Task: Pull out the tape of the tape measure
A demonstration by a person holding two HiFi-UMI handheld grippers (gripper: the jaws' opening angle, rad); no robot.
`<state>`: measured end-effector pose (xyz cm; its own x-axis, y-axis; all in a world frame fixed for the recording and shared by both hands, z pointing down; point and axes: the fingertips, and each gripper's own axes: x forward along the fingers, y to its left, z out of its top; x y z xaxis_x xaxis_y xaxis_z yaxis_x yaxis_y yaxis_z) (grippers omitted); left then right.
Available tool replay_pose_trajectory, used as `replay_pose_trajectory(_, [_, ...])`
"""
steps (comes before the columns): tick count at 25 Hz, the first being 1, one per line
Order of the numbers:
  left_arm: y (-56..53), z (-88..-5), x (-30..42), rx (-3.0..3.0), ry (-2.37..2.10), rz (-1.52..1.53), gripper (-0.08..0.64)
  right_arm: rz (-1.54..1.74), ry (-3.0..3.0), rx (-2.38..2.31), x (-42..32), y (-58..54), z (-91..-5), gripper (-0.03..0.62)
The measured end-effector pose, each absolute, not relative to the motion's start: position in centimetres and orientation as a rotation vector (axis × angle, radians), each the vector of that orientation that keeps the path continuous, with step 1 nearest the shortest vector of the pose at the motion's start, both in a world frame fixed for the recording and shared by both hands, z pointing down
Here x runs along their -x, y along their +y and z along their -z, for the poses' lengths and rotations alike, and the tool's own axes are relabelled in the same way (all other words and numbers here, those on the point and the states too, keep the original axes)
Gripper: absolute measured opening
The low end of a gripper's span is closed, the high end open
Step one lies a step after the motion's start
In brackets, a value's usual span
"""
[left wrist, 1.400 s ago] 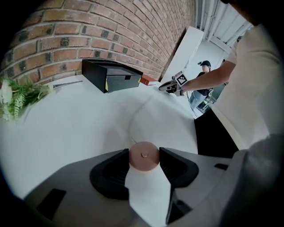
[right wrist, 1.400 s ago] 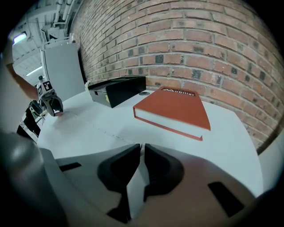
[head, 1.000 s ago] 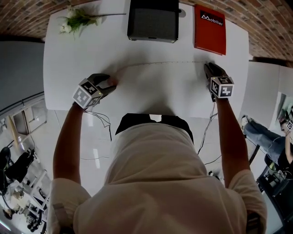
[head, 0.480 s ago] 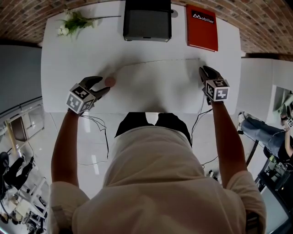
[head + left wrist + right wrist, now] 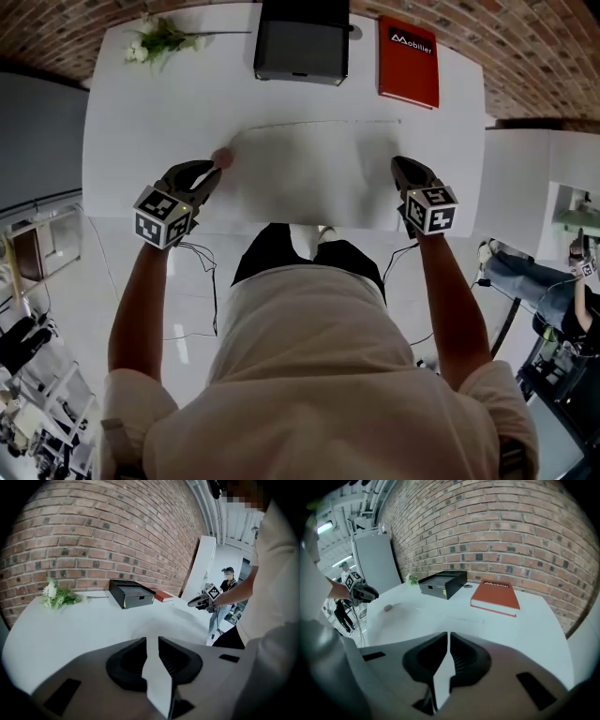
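Both grippers hover over the near edge of the white table (image 5: pixel 141 112), well in front of the black box (image 5: pixel 302 42). The left gripper (image 5: pixel 210 174), off to the box's left, has just been closing its 2 jaws to a narrow gap, nothing between them. The right gripper (image 5: pixel 399 165), off to the box's right, has just been closing to a thin slit, also empty. The tape measure (image 5: pixel 222 157) lies just beyond the left gripper's tips, its tape (image 5: pixel 319 123) drawn out across the table in front of the box. A red book (image 5: pixel 409 61) lies just right of the box, flowers (image 5: pixel 155 42) well to its left, a brick wall (image 5: pixel 497 527) behind it
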<state>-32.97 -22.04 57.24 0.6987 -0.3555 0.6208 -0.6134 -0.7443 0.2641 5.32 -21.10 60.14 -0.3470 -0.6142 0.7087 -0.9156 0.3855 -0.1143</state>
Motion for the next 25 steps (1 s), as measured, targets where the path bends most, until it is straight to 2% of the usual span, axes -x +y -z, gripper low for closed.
replay_pose_trajectory(5, [-18.3,-54.9,30.0,-2.456,-0.855,-0.665,-0.002,-0.659,-2.212,-1.195,-2.0,-18.0,-58.4,0.005])
replay_pose_trajectory(13, [-9.1,-49.9,21.9,-2.394,-0.955,-0.429,-0.005,-0.62,-2.398,-0.965,0.9,-8.9,-54.3,0.005])
replay_pose_trajectory(17, [-4.1,-48.3,18.2,-2.431,-0.959,-0.453,-0.005,-0.598,-2.463,-0.876,1.4,-3.7,-52.4,0.005])
replay_pose_trajectory(25, [3.9,-47.1,15.2,-2.353,-0.964,-0.382,-0.005,-0.559,-2.535,-0.807,1.2,4.0,-49.9,0.005])
